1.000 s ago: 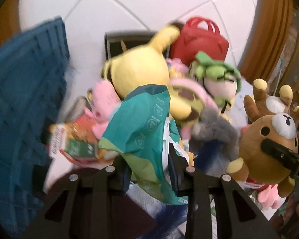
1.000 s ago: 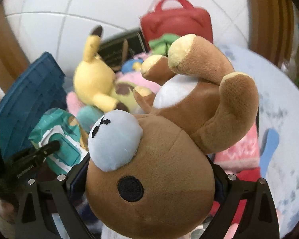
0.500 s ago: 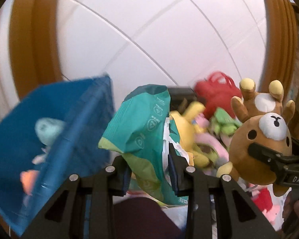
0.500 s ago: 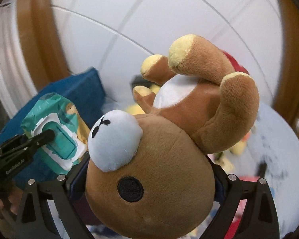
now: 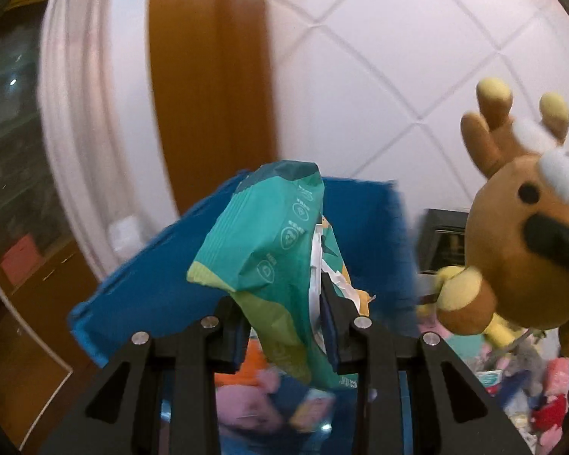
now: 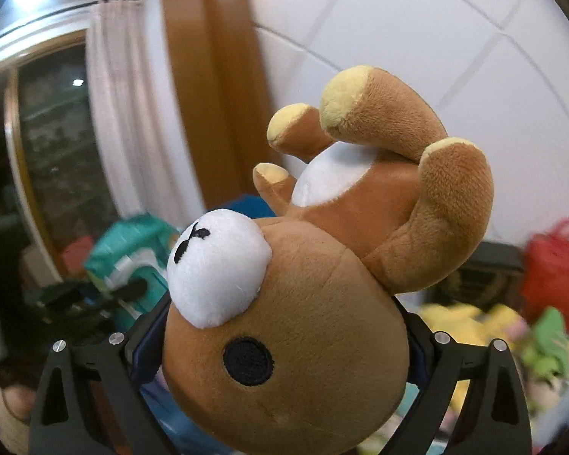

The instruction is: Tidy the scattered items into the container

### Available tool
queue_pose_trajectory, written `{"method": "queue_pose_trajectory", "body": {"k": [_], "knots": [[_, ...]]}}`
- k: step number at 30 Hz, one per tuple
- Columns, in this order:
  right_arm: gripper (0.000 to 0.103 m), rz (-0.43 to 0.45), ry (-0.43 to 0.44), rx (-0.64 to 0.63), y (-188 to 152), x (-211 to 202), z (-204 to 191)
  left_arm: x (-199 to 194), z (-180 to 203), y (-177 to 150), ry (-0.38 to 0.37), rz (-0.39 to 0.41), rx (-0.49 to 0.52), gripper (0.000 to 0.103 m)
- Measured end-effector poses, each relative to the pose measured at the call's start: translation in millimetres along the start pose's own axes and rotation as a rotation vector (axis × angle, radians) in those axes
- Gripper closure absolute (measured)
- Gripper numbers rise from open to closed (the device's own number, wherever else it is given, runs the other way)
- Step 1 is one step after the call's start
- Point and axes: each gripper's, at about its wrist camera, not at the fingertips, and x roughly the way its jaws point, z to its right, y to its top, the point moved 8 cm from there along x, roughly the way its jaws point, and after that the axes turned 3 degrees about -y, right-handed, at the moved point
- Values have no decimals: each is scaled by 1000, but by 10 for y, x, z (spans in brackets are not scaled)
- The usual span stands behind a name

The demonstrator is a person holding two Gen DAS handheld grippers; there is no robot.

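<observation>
Left gripper [image 5: 286, 326] clamped on a crinkly teal-and-green plastic wipes pack [image 5: 273, 261], right gripper [image 6: 284, 345] squeezing a brown plush bear with a white muzzle [image 6: 307, 326].

Left wrist view: the pack stands upright between the closed jaws, right in front of the blue fabric storage bin [image 5: 151, 276], with blurred pink and orange toys showing inside it; the bear hangs at the right edge. Right wrist view: the bear's head fills the jaws, yellow-tipped paws pointing up; the wipes pack sits left, a red handbag [image 6: 554, 261] and blurred toys lie right.
</observation>
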Motion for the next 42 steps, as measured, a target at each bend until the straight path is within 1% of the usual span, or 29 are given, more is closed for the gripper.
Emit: {"method": "queue_pose_trajectory", "body": {"k": [1, 3, 6, 7, 9, 13, 15, 16, 17, 19, 20, 22, 24, 27, 33, 36, 39, 42], "knots": [[5, -1, 15, -6, 29, 73, -123, 42, -198, -4, 21, -12, -12, 72], [5, -10, 46, -19, 89, 309, -436, 103, -475, -2, 50, -18, -25, 72], [5, -37, 83, -29, 85, 563, -744, 210, -720, -23, 64, -31, -35, 72], [5, -51, 75, -47, 57, 672, -859, 244, -796, -32, 65, -39, -38, 72], [5, -74, 54, -73, -22, 711, -1022, 311, -919, -52, 65, -54, -40, 72], [4, -132, 32, -86, -188, 913, -1062, 486, -1043, -156, 49, -90, -52, 72], [3, -161, 14, -100, -272, 1010, -1054, 530, -1069, -193, 43, -102, -52, 64], [1, -170, 13, -105, -300, 1016, -1036, 559, -1057, -228, 28, -116, -56, 51], [0, -174, 8, -103, -330, 1037, -1035, 580, -1055, -241, 22, -123, -57, 28], [0, -182, 0, -95, -368, 1060, -1031, 591, -1060, -269, 33, -114, -51, 7], [0, -180, -9, -100, -383, 1048, -1026, 591, -1055, -279, 47, -105, -40, 4], [0, -172, -42, -117, -395, 1018, -986, 594, -978, -314, 41, -112, -29, 4], [0, -175, -54, -114, -353, 1092, -990, 620, -980, -342, 33, -120, -32, 4], [0, -181, -76, -104, -407, 1022, -904, 640, -970, -397, 18, -126, -38, 4], [0, -194, -121, -94, -547, 787, -765, 436, -749, -470, -20, -111, -45, 4], [0, -180, -133, -76, -644, 543, -659, 257, -584, -528, -44, -97, -40, 4], [0, -168, -161, -55, -782, 231, -497, 27, -334, -619, -72, -80, -29, 4], [0, -162, -209, -30, -968, -138, -275, -166, -52, -762, -111, -81, -14, 4]]}}
